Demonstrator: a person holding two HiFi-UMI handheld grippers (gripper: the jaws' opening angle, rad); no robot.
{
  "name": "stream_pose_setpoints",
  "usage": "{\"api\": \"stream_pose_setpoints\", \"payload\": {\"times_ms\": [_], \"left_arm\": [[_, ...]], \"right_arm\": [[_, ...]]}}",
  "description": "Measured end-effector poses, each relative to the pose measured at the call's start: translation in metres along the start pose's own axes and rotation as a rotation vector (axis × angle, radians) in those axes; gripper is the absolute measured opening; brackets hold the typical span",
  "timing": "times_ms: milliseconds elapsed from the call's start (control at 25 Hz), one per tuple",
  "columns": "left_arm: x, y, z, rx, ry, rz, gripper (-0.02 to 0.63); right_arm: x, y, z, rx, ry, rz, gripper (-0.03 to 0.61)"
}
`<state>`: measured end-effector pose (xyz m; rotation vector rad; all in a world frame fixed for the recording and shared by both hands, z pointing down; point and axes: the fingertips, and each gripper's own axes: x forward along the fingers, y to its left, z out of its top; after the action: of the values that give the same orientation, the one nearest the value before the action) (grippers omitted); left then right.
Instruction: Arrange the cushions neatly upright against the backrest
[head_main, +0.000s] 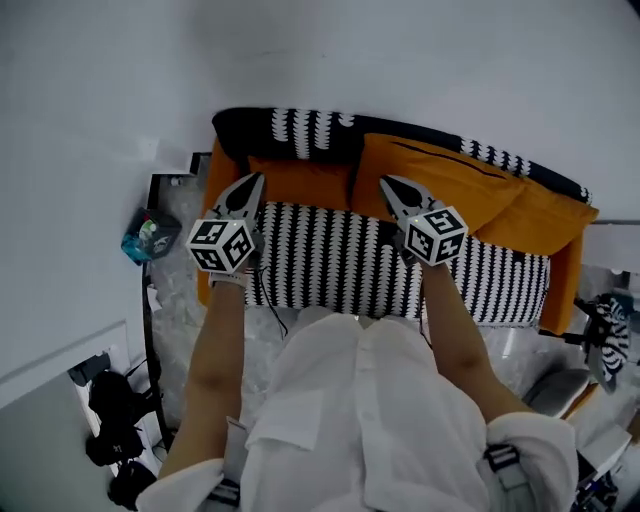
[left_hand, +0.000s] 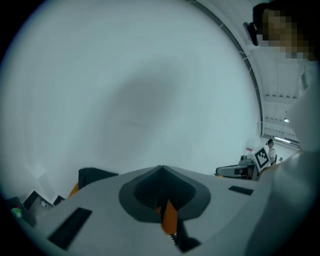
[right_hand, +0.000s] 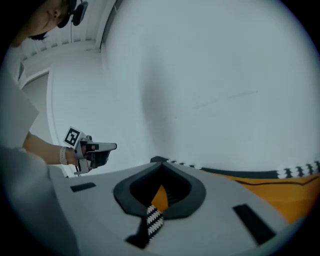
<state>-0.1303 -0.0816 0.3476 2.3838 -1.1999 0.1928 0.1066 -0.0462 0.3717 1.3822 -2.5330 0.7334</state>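
A sofa with a black-and-white patterned backrest (head_main: 290, 130) stands against the white wall. Orange cushions lean on it: one at left (head_main: 300, 185), a larger one (head_main: 440, 180) tilted at centre right, another (head_main: 545, 225) at the far right. A long patterned cushion (head_main: 340, 260) lies flat along the seat. My left gripper (head_main: 254, 181) (left_hand: 161, 168) hovers over the left orange cushion, jaws shut, nothing clearly pinched. My right gripper (head_main: 386, 183) (right_hand: 161, 164) is over the larger cushion's left edge, also shut. Both point at the wall; orange and patterned fabric show below the tips.
A dark side shelf with a teal object (head_main: 150, 238) stands left of the sofa. Black gear (head_main: 110, 420) lies on the floor at lower left. A patterned item (head_main: 615, 340) and other clutter sit to the right. The person's white shirt fills the foreground.
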Motion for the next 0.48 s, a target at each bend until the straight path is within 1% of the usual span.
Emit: {"api": "stream_pose_setpoints", "payload": {"times_ms": [200,360,400,480], "left_arm": [[-0.054,-0.054,0.046,-0.013,-0.158,0.001,0.015],[-0.088,-0.1,0.071,-0.022,-0.278,0.021,0.015],[-0.094,-0.109,0.075,-0.017,-0.301,0.028,0.015],[-0.103,-0.117,0.075,0.031,-0.311,0.045,0.015]], "right_arm": [[-0.08,-0.002,0.044,-0.035,-0.11,-0.01,0.008],[-0.151,-0.015,0.081,-0.089,-0.202,-0.051,0.008],[-0.166,-0.017,0.088,-0.1,-0.223,-0.063,0.008],[-0.188,-0.022,0.096,-0.115,-0.255,-0.081,0.008]]}}
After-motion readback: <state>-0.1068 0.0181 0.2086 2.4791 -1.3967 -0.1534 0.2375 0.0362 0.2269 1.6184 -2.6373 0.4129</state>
